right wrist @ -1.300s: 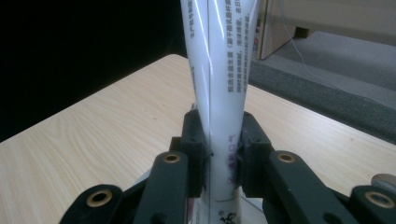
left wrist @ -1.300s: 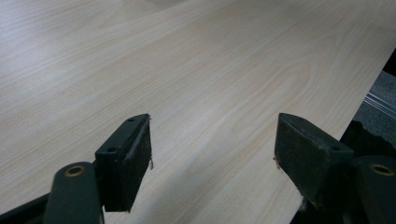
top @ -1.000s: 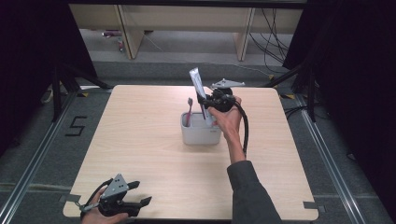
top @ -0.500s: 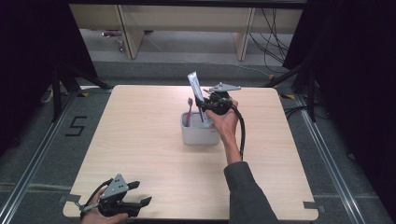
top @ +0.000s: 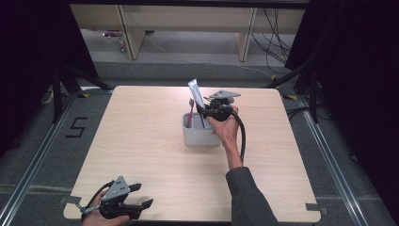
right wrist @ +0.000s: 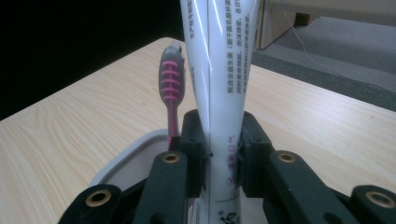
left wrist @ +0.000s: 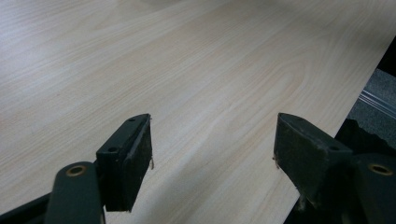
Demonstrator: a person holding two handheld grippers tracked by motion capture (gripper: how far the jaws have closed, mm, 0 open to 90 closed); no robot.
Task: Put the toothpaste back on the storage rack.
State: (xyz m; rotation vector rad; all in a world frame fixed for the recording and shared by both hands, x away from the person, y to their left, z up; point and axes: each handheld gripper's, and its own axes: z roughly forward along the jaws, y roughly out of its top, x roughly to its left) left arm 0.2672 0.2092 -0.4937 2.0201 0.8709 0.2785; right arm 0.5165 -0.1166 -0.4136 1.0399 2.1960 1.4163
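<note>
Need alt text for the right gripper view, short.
The right gripper is shut on a white toothpaste tube that stands upright between its black jaws. To its left, a pink toothbrush stands head-up in a white holder on a light wooden table.

A cup (top: 200,134) stands on the table (top: 141,141), a little right of its middle and toward the far half. In the cup, at its left side, a toothbrush (top: 190,113) stands head up. Just right of it a tube (top: 196,96) stands upright over the cup, lower end inside, clamped between the jaws of the right gripper (top: 207,110), which sits at the cup's far right rim. The left gripper (top: 141,195) rests at the table's near left corner, well apart from the cup, jaws spread over bare tabletop.
</note>
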